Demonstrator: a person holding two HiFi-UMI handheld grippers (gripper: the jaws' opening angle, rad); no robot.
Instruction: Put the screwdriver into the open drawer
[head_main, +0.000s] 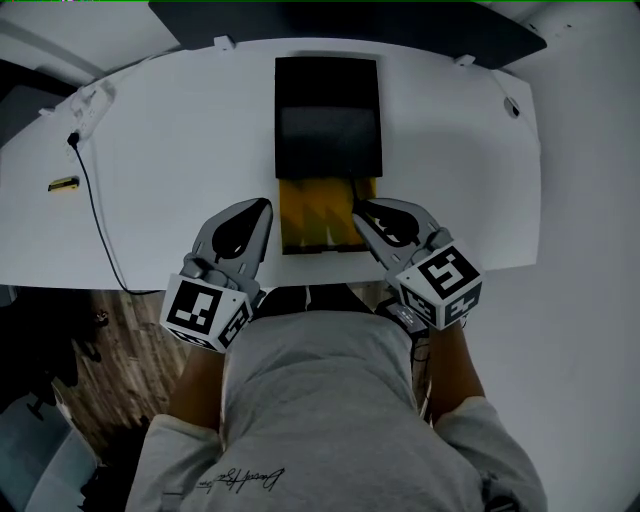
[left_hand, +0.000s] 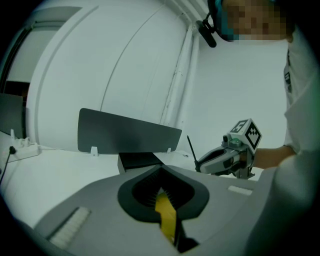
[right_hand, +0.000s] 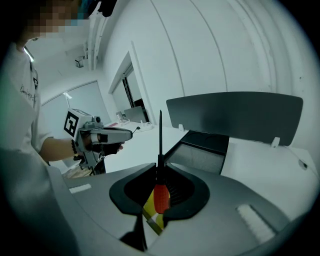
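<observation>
Screwdriver (right_hand: 160, 196), red handle pinched between right gripper's (right_hand: 159, 169) jaws, thin shaft sticking out past the tips, at right edge of open yellow drawer (head_main: 300, 215), left gripper (head_main: 262, 208) pressed together and empty at drawer's left edge, black cabinet (head_main: 328, 120) behind, white table (head_main: 170, 170).

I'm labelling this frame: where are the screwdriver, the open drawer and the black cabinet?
screwdriver (right_hand: 160, 196), right gripper view, on its red handle.
open drawer (head_main: 302, 214), head view, on its yellow inside.
black cabinet (head_main: 328, 105), head view, on its top face.
</observation>
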